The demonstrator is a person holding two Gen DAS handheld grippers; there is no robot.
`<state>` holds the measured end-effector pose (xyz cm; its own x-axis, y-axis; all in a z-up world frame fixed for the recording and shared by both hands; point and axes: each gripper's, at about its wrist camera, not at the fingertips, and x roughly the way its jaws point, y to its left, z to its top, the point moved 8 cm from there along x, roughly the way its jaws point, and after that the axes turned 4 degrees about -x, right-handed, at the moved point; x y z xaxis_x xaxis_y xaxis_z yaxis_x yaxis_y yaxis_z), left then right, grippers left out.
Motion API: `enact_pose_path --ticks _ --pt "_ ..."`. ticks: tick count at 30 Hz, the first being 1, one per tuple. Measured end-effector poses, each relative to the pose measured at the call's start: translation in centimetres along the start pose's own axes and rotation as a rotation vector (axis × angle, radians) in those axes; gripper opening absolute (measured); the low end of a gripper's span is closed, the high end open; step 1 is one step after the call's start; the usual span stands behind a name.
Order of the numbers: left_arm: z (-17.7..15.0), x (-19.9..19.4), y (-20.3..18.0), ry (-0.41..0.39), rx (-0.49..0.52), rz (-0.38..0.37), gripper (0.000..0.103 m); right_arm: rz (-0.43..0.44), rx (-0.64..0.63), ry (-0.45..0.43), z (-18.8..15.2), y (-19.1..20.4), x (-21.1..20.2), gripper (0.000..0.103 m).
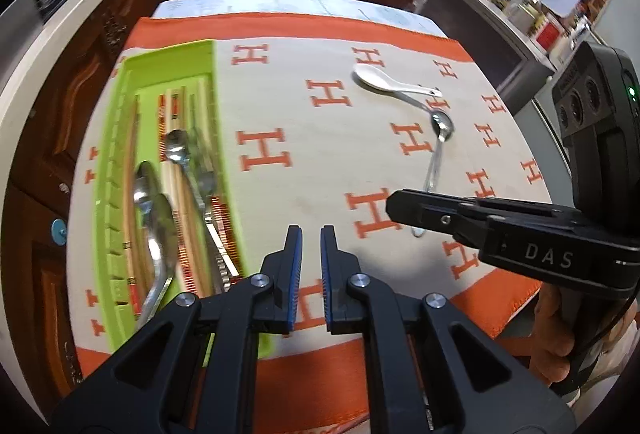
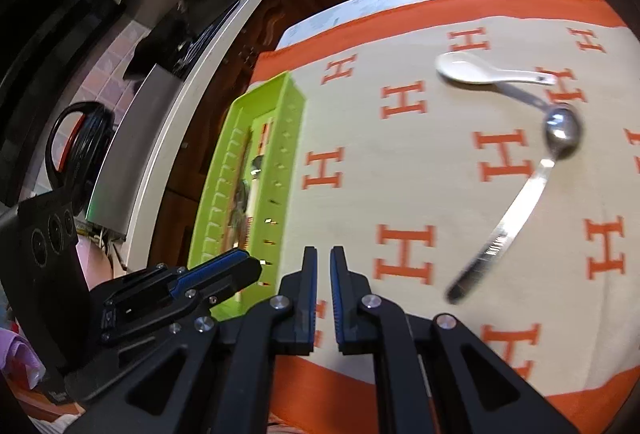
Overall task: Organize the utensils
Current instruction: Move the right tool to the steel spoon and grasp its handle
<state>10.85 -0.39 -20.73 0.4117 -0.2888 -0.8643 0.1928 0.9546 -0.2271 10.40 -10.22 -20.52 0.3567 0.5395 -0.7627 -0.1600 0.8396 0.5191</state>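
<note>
kitchen setting, dark wood cabinets and a cluttered counter behind. tabletop covered by a cream cloth with orange h marks and an orange border.

green tray sits at the left edge of the cloth, long slots running away from the cameras; likely laid lengthwise so handles drop straight in. chopsticks and several metal spoons already lie in its compartments, roughly grouped by kind.

still loose: a white ceramic spoon and a steel spoon, well apart from the tray on the far right of the cloth. another metal handle runs from under the white spoon's stem toward the steel bowl; whether it touches, cannot tell.

left claw hovers just beside the tray's near end, jaws almost together, nothing between them. right claw likewise narrow-gapped and empty, aimed up the cloth, the steel spoon's handle lying off to its right — probably the next pick.
</note>
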Motion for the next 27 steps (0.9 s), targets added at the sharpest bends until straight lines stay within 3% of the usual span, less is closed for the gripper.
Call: enact_pose_path --ticks 5,8,12,16,27 --pt "0.3 1.3 -2.8 0.025 0.041 -0.019 0.005 -0.038 0.037 -0.048 -0.3 -3.5 -1.8 0.008" --pt "0.6 2.3 -4.2 0.043 0.063 -0.025 0.005 -0.069 0.065 -0.084 -0.2 -6.1 -2.8 0.014" --pt "1.6 4.0 -6.0 0.064 0.074 -0.037 0.017 -0.11 0.12 -0.116 0.0 -10.1 -3.4 0.014" --pt "2.5 5.5 -7.4 0.078 0.081 -0.042 0.019 -0.136 0.162 -0.139 0.7 -13.3 -3.4 0.014" --pt "4.0 9.4 -9.6 0.123 0.095 -0.03 0.019 -0.121 0.175 -0.147 3.5 -16.5 -0.8 0.014"
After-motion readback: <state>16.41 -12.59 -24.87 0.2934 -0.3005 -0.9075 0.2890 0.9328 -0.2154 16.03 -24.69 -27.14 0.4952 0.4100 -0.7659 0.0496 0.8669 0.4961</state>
